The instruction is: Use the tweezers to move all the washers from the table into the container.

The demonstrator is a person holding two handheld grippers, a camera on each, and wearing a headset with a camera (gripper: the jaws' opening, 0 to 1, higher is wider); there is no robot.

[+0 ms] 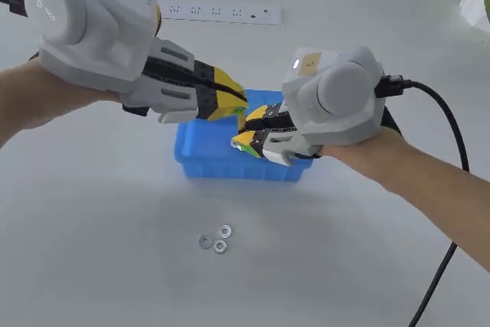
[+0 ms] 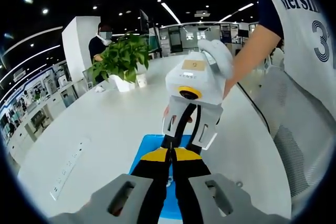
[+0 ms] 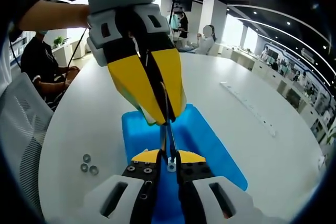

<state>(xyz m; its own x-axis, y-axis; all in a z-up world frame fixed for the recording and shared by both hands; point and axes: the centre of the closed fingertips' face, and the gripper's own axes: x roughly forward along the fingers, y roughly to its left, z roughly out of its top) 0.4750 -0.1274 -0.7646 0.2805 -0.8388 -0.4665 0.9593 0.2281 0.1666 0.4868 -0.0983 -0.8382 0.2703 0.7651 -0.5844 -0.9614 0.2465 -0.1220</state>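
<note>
Three silver washers point(image 1: 216, 239) point(image 3: 87, 165) lie together on the white table, in front of a blue container point(image 1: 207, 160) point(image 3: 210, 145) point(image 2: 144, 150). Both grippers meet nose to nose above the container. Thin metal tweezers point(image 3: 167, 129) run between them. My left gripper point(image 1: 241, 101) point(image 2: 170, 153) point(image 3: 160, 119) has its yellow jaws shut on one end. My right gripper point(image 1: 241, 142) point(image 3: 169, 157) point(image 2: 169, 142) is shut on the other end. A small silver ring shows at the right jaws; I cannot tell whether it is a washer.
A white power strip point(image 1: 218, 13) point(image 3: 247, 103) lies at the far side of the table. The right gripper's black cable point(image 1: 452, 158) trails off to the right. A potted plant point(image 2: 122, 59) stands further along the table, with people and a chair point(image 3: 21, 129) around.
</note>
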